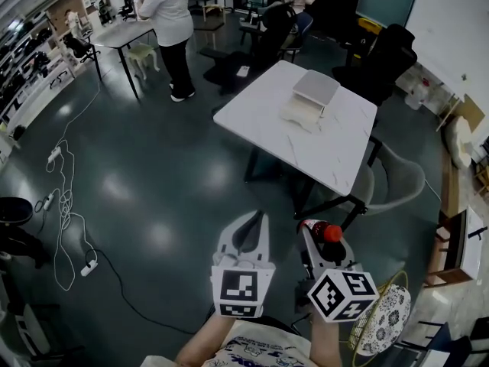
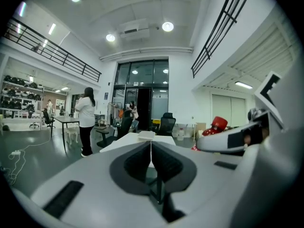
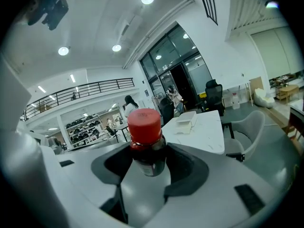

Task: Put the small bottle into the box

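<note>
Red-capped dark small bottle (image 3: 146,144), base hidden inside right gripper (image 3: 147,158); white box (image 1: 309,98) on white desk (image 1: 260,121), detail too small.

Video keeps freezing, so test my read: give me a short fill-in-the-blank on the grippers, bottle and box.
The right gripper is shut on the small bottle, whose cap is ___.
The left gripper has its fingers shut on ___.
The box stands on a table whose top is ___.
Missing words: red; nothing; white.
</note>
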